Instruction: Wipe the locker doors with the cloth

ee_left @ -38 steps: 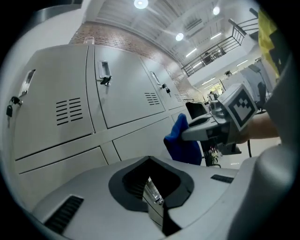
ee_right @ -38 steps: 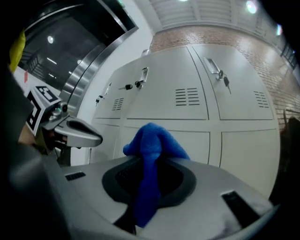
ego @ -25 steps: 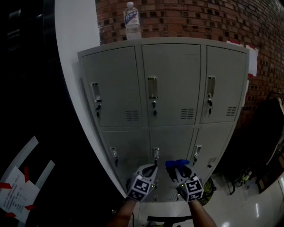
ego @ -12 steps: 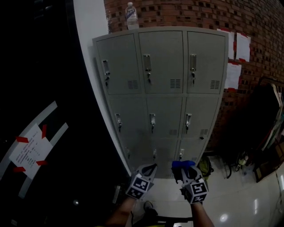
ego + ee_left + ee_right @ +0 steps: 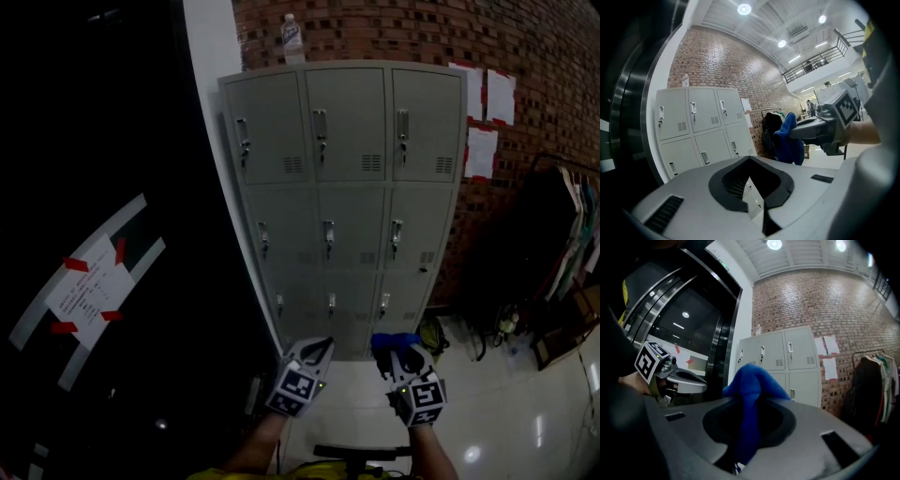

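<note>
A grey bank of lockers (image 5: 345, 202), three doors wide and three high, stands against the brick wall some way ahead; it also shows in the left gripper view (image 5: 701, 126) and the right gripper view (image 5: 780, 364). Low in the head view, my right gripper (image 5: 397, 347) is shut on a blue cloth (image 5: 394, 340). The cloth (image 5: 749, 394) bulges past the jaw tips and hangs down between the jaws of my right gripper (image 5: 750, 398). My left gripper (image 5: 324, 343) is shut and holds nothing (image 5: 750, 160). Both grippers are well short of the doors.
A water bottle (image 5: 292, 36) stands on top of the lockers. Paper sheets (image 5: 484, 112) hang on the brick wall to the right, and beyond them is a clothes rack (image 5: 562, 234). A dark wall with a red-taped sheet (image 5: 89, 291) fills the left. Glossy floor (image 5: 506, 412) lies below.
The lockers have drawn away and look smaller; all three rows now show. Both grippers stay low in front, the right one still shut on the cloth.
</note>
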A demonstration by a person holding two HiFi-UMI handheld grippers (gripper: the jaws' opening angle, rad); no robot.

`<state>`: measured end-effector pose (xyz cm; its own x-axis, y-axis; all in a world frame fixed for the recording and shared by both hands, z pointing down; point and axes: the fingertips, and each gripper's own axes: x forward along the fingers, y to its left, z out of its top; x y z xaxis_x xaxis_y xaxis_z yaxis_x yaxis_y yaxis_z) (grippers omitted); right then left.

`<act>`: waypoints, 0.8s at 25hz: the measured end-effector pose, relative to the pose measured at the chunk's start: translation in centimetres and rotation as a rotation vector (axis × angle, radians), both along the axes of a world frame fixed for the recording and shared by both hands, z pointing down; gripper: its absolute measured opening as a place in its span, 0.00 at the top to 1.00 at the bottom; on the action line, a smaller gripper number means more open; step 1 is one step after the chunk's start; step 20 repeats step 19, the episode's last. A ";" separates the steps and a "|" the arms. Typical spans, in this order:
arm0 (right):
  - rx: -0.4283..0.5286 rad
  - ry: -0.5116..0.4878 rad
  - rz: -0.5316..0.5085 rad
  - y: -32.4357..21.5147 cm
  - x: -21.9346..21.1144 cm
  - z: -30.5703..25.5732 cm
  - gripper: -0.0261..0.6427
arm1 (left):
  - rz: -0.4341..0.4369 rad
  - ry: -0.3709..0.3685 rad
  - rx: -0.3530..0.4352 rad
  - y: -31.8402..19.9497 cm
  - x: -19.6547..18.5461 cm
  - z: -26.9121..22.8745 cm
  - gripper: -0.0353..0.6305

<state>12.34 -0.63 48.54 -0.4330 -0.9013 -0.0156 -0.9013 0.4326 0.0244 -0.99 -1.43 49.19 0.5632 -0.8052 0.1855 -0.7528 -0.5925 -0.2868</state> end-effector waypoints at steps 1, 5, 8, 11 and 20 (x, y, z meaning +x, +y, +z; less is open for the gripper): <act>-0.007 -0.006 -0.001 0.7 -0.8 -0.1 0.86 | -0.003 -0.003 -0.003 0.8 -0.8 -0.2 0.94; -0.024 0.003 -0.019 3.6 -4.6 -0.1 0.86 | -0.051 0.031 -0.011 4.1 -5.3 -0.7 0.94; -0.036 -0.003 -0.034 5.4 -7.3 0.1 0.86 | -0.080 0.032 -0.023 5.7 -8.5 0.2 0.94; -0.067 -0.018 -0.035 7.6 -8.9 1.1 0.86 | -0.059 0.012 -0.038 7.8 -9.8 1.1 0.94; -0.126 -0.076 0.020 11.9 -9.6 3.4 0.86 | 0.007 -0.020 -0.066 11.4 -10.7 2.6 0.94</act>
